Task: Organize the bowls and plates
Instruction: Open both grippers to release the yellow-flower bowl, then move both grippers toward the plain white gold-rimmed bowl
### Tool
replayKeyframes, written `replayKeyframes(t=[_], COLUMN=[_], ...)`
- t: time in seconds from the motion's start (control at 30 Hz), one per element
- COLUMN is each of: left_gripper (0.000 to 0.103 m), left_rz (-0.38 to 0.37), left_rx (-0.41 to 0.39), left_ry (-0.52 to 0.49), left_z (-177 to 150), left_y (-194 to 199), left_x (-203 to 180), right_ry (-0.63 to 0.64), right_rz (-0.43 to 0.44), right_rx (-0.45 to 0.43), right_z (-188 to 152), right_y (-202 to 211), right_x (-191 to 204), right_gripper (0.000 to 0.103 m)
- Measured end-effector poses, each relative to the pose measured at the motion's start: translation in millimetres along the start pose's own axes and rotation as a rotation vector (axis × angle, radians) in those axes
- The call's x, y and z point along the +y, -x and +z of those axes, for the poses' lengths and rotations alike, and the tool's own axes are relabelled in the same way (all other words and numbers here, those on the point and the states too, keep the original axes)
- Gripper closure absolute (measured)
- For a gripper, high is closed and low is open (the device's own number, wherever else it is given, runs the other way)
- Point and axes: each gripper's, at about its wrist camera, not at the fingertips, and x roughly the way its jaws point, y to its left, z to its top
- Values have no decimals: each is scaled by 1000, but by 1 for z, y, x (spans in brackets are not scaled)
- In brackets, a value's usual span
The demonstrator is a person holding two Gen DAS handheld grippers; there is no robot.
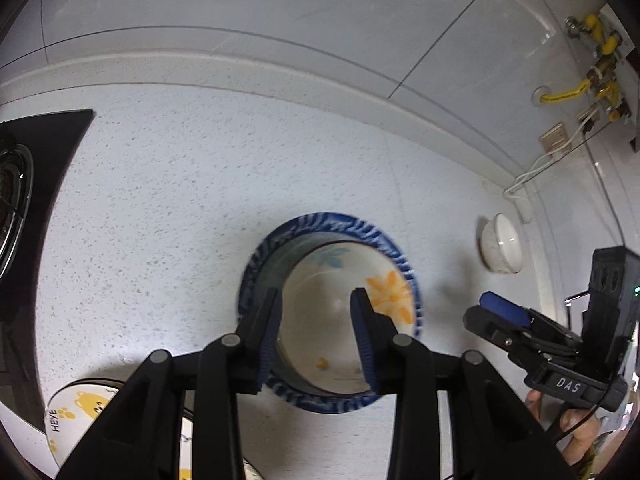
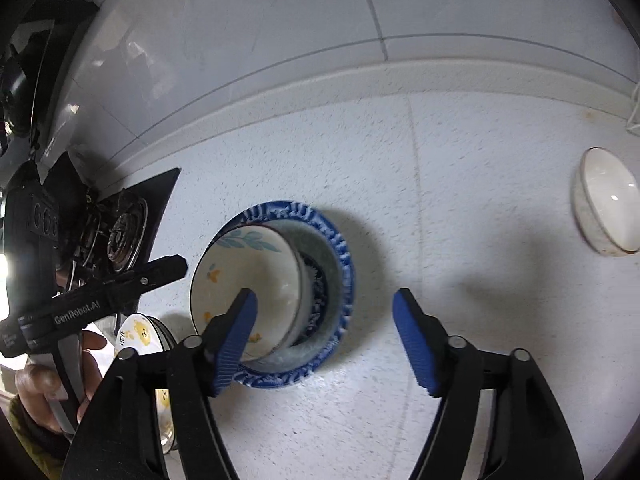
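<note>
A white bowl with orange and blue flowers point(image 1: 320, 300) point(image 2: 248, 268) sits nested, slightly tilted, inside a blue-patterned bowl point(image 1: 320, 222) point(image 2: 344, 248) on the speckled white counter. My left gripper point(image 1: 318, 332) hovers over the white bowl, its jaws apart and pressing on nothing. My right gripper point(image 2: 326, 336) stands wide open over the blue bowl's right side, with its left pad in front of the white bowl's near rim. Each gripper also shows from the other side: the right gripper point(image 1: 490, 316) and the left gripper point(image 2: 168, 270).
A small plain white bowl point(image 1: 502, 244) point(image 2: 608, 208) stands to the right near the wall. A dish with yellow bears and "HEYE" point(image 1: 76, 412) point(image 2: 138, 334) lies at the near left. A black gas stove point(image 1: 12, 192) point(image 2: 120, 236) borders the left. Yellow gas pipes point(image 1: 600, 40) hang on the tiled wall.
</note>
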Motion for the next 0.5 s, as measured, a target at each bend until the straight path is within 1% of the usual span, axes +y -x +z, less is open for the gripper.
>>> replayKeyframes(t=[0.03,0.07,0.1,0.13,0.17,0.2,0.23,0.3,0.43,0.5], left_gripper=[67,63,47,29,24,22,22,22,22,22], left_rz=[-20,-41,-62,-99,-126,-142,-148,-166,-174,-172], left_rx=[-2,5,17,37,54,71,82,110,140,149], left_ry=[-9,-20,-27,-35,-41,-54,-66,-94,-147,-155], left_z=[1,1,1,1,1,0,0,0,3,3], left_y=[3,4,2,0,-3,-8,-13,-26,-53,-71], left_x=[-7,-17,-26,-36,-45,-57,-67,-92,-140,-161], right_ry=[-7,-12,-25,-39,-52,-74,-89,-124,-182,-212], right_rz=[-3,-9,-27,-41,-49,-65,-80,-115,-193,-218], right_rx=[-5,-7,-16,-24,-30,-38,-47,-72,-120,-132], right_z=[0,-1,-2,-2,-2,-3,-2,-2,2,6], right_y=[6,10,18,25,30,37,41,55,76,83], right_x=[-8,-14,-27,-39,-46,-62,-69,-94,-138,-159], right_gripper=[27,25,25,24,23,20,16,16,16,16])
